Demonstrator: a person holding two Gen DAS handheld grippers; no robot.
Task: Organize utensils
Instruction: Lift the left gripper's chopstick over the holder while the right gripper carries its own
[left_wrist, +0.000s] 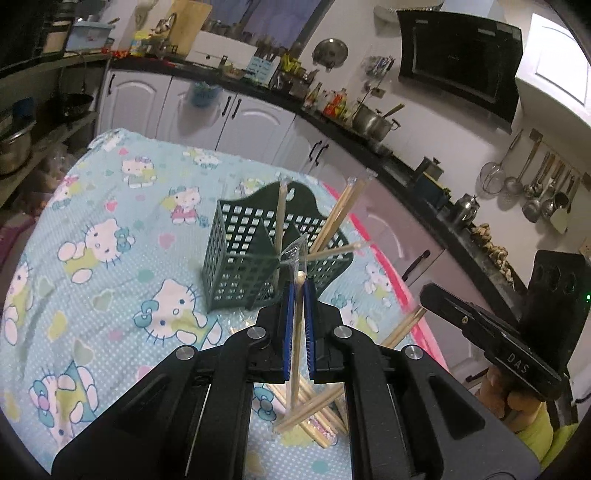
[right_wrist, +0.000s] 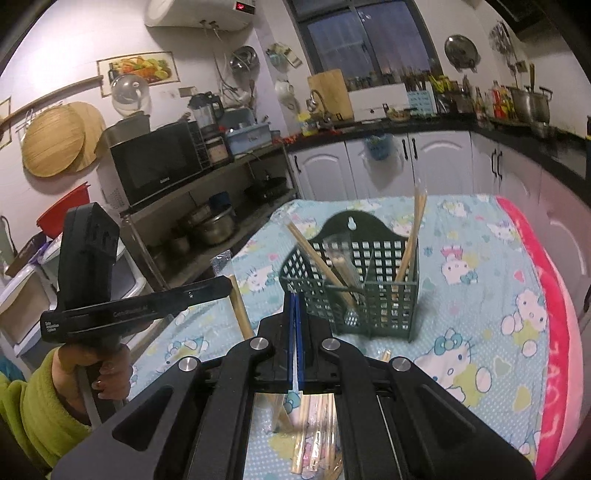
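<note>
A dark green lattice utensil holder (left_wrist: 255, 254) stands on the Hello Kitty cloth, with several wrapped chopstick pairs (left_wrist: 338, 218) leaning in its compartments; it also shows in the right wrist view (right_wrist: 373, 291). My left gripper (left_wrist: 298, 286) is shut on a wrapped pair of chopsticks (left_wrist: 295, 354), held upright just in front of the holder. A pile of loose chopsticks (left_wrist: 314, 413) lies on the cloth below it. My right gripper (right_wrist: 296, 295) has its blue pads together with nothing visible between them, left of the holder. The same pile (right_wrist: 314, 439) lies beneath it.
The table wears a light blue Hello Kitty cloth (left_wrist: 110, 240) with a pink edge (right_wrist: 554, 332). The right gripper's body (left_wrist: 517, 347) is at the right of the left wrist view; the left gripper's body (right_wrist: 110, 306) is at the left of the right wrist view. Kitchen cabinets and counters surround.
</note>
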